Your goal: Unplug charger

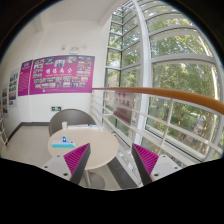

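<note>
Posters point(62, 73) are hanging on the far wall at left. A small white object point(65, 126), too small to identify, is sitting on the round white counter point(45, 152). The jaws point(110, 160) are standing wide apart and empty. Tall windows point(165, 70) are filling the right side.

The small things on the round bench point(95, 150), among them a blue item point(62, 143) near its far edge, are too small to identify, and no charger can be made out. The posters point(62, 74) on the far wall are unreadable. The claw point(110, 165) fingers are cut off at their bases.
</note>
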A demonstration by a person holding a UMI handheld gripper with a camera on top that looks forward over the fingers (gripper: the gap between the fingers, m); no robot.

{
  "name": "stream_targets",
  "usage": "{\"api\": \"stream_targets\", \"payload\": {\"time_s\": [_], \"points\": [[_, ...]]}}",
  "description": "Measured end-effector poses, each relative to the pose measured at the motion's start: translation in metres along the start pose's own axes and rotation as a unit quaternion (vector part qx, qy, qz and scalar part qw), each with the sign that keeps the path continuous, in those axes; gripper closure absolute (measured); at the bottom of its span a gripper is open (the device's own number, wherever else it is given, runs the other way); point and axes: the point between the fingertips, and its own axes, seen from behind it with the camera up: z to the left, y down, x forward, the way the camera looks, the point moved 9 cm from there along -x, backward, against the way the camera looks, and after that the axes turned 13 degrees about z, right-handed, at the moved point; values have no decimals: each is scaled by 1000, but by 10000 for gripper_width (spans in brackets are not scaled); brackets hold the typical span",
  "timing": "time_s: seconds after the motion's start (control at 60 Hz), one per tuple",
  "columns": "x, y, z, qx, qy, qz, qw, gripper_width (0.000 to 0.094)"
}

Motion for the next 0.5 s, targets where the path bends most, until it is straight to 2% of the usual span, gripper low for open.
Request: {"api": "stream_targets", "payload": {"time_s": [0.283,0.5], "points": [[17,38,14,-7,-1,72,997,83],[60,65,74,-40,-48,143,988,90]]}}
